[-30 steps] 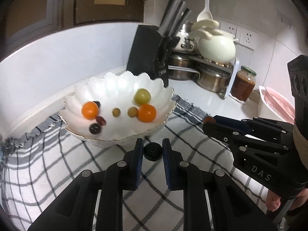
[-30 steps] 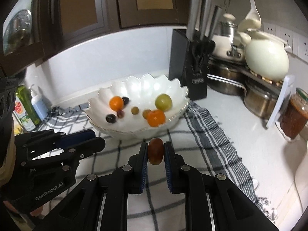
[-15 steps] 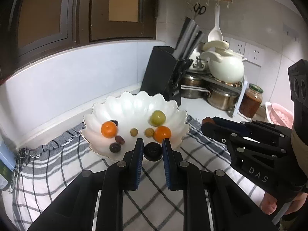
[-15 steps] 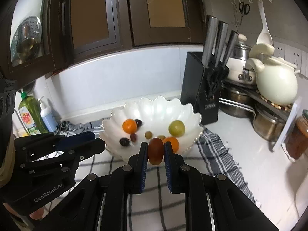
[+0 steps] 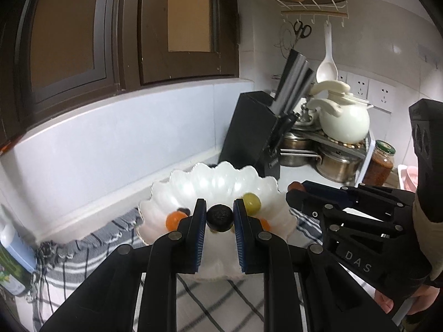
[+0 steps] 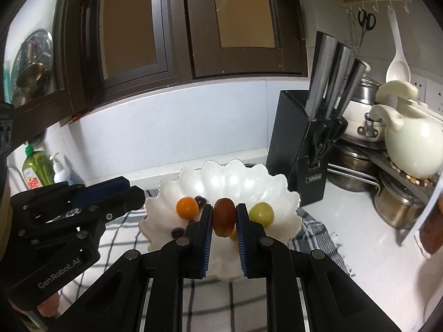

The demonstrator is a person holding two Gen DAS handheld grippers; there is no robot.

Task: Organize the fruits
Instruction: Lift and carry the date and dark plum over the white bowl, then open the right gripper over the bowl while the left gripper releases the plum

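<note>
A white scalloped bowl (image 5: 210,182) (image 6: 235,179) stands on a checked cloth (image 5: 83,251) and holds several small fruits: an orange one (image 6: 187,207), a green one (image 6: 261,214) (image 5: 251,202) and dark grapes (image 6: 200,199). My left gripper (image 5: 220,217) is shut on a small black fruit (image 5: 220,217), held in front of the bowl. My right gripper (image 6: 224,217) is shut on a reddish-brown oval fruit (image 6: 224,217), also in front of the bowl. Each gripper shows at the other view's side, the right gripper (image 5: 293,189) with its fruit at the tip.
A black knife block (image 6: 301,149) stands right behind the bowl. Steel pots (image 6: 398,204) and a cream kettle (image 6: 412,141) sit on a rack at the right, next to a jar (image 5: 379,163). Soap bottles (image 6: 36,168) stand at the left. Dark cabinets (image 6: 166,27) hang above.
Both grippers have risen and moved toward the bowl with their fruits still held. The bowl now sits lower in both views, partly behind the fingers.
</note>
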